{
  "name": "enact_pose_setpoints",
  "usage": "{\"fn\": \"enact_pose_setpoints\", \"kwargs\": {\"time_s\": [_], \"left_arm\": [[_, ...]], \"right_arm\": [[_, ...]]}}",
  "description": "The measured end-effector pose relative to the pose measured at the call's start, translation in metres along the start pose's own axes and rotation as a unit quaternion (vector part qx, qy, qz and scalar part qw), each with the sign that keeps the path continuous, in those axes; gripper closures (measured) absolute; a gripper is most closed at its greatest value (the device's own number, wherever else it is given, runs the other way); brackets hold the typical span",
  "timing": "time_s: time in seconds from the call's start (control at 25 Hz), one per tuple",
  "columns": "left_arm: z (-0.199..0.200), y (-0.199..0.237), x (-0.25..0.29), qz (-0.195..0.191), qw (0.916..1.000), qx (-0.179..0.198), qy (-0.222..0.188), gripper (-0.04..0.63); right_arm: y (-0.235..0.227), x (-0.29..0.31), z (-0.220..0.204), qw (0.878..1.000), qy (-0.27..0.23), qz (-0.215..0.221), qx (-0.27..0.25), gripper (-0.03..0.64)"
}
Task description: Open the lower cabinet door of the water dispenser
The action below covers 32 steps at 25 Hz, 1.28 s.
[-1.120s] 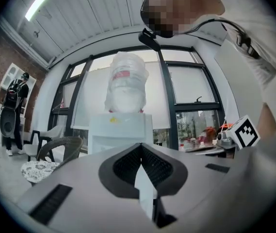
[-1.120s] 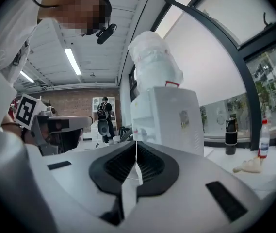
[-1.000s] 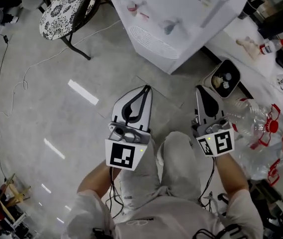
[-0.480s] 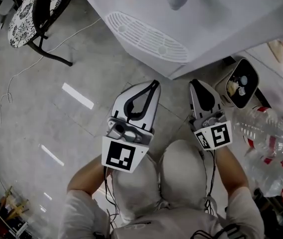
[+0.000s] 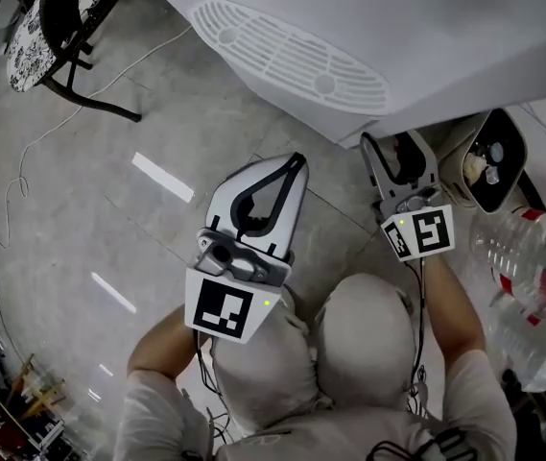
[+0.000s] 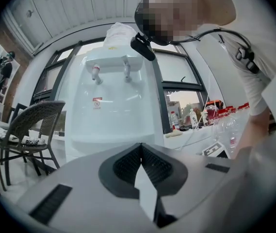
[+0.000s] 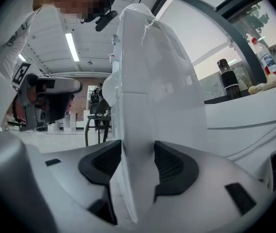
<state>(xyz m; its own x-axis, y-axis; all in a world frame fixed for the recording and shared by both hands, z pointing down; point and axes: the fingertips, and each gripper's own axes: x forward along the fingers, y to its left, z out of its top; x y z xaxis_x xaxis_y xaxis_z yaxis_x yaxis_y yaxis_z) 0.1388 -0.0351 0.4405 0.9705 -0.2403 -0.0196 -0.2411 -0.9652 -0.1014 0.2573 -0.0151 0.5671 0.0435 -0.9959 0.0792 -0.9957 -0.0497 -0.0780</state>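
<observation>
Left gripper: your left gripper (image 5: 296, 159) is closed, tips meeting, with nothing between them; it points at the front of the water dispenser (image 5: 426, 36).
Right gripper: your right gripper (image 5: 392, 144) has just been opening; its jaws stand wide and the pads press on nothing. The dispenser's front corner shows through the gap.
Water dispenser: directly ahead of both grippers, with its drip tray (image 5: 292, 56) just beyond their tips.
Lower cabinet door: below the tray; no view shows it clearly.
Surroundings: chair (image 5: 52, 27) to the left, clear bottles (image 5: 532, 257) to the right.
</observation>
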Motion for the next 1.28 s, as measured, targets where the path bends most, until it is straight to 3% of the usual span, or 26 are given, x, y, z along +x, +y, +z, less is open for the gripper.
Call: {"fn": "enact_pose_setpoints", "kwargs": {"time_s": [0.52, 0.8, 1.04, 1.28], "left_arm": [[0.001, -0.001, -0.013, 0.002, 0.9999, 0.003, -0.009, 0.591], [0.013, 0.004, -0.026, 0.014, 0.9995, -0.004, -0.027, 0.590], [0.022, 0.016, -0.050, 0.033, 0.9989, -0.003, -0.034, 0.589], [0.025, 0.019, -0.075, 0.044, 0.9985, 0.005, -0.031, 0.589]], "right_arm": [[0.001, 0.000, 0.001, 0.998, -0.035, -0.045, -0.005, 0.420], [0.005, -0.003, 0.002, 0.999, -0.030, -0.038, 0.001, 0.434], [0.063, -0.022, -0.005, 0.999, -0.021, 0.045, -0.004, 0.439], [0.123, -0.017, 0.000, 0.990, -0.017, 0.140, -0.021, 0.439]]}}
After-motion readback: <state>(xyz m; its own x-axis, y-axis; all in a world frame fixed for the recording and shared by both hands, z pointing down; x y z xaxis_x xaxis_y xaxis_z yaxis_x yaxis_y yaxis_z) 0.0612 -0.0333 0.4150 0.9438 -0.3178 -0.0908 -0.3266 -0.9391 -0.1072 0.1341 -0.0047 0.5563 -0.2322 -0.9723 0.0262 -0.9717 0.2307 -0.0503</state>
